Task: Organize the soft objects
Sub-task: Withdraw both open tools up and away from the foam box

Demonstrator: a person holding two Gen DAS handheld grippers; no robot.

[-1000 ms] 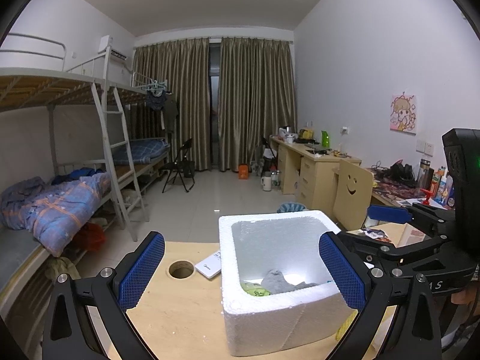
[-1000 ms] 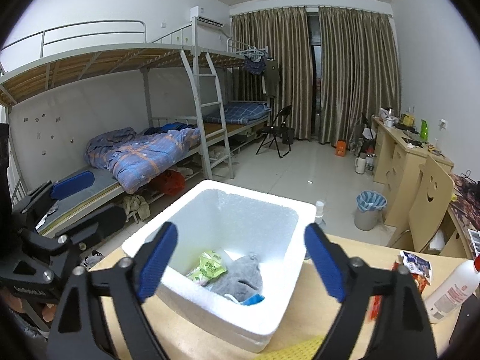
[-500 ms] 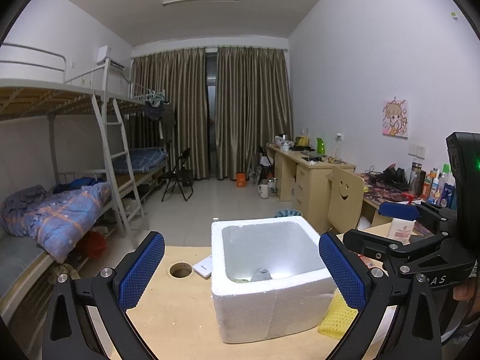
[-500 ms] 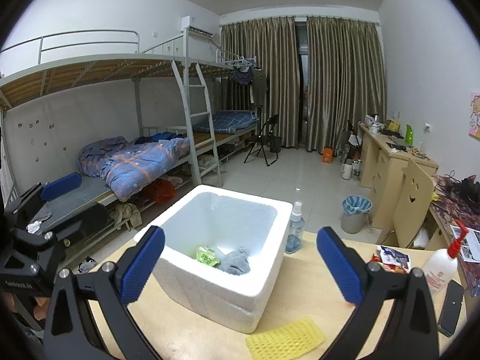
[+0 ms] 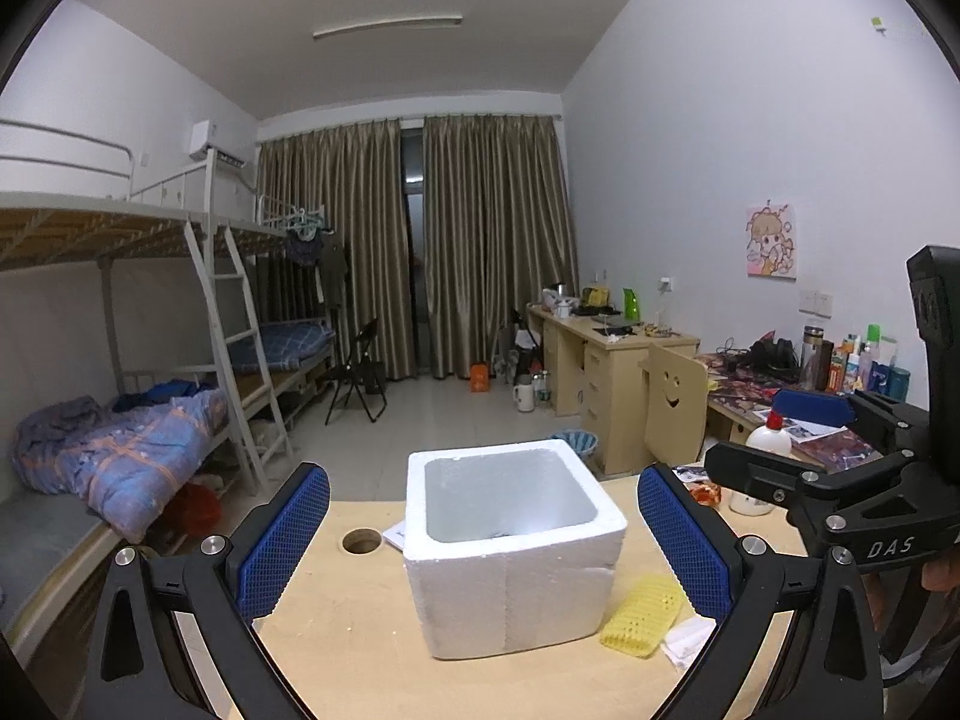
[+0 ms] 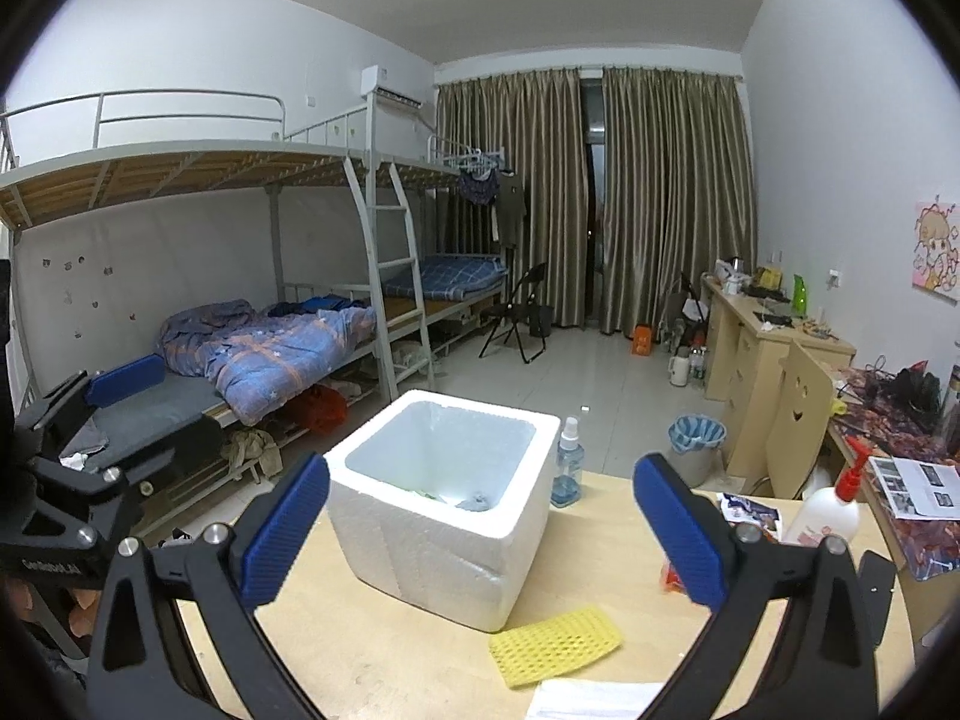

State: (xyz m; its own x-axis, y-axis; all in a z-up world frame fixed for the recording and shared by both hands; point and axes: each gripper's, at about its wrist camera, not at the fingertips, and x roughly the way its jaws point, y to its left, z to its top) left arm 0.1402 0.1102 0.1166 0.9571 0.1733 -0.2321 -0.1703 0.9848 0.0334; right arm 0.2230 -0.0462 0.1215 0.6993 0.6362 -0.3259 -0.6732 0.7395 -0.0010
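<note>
A white foam box [image 5: 510, 546] stands on the wooden table, and the right wrist view shows it too [image 6: 444, 540]. A grey cloth [image 6: 477, 501] lies at its bottom, mostly hidden by the near wall. A yellow mesh cloth [image 5: 642, 624] lies flat on the table by the box's right corner [image 6: 555, 645], with a white tissue [image 5: 687, 639] beside it. My left gripper [image 5: 480, 504] is open and empty, held back from the box. My right gripper [image 6: 480, 480] is also wide open, empty, and apart from the box.
A blue spray bottle [image 6: 567, 468] stands behind the box. A white pump bottle [image 6: 825, 516] and snack packets [image 6: 750, 510] sit at the right. The tabletop has a round hole [image 5: 362, 540] at the left. Bunk beds, desks and a chair fill the room beyond.
Both grippers have drawn back and up from the box, which now looks smaller. The right jaws have widened. The yellow cloth and tissue have come into view.
</note>
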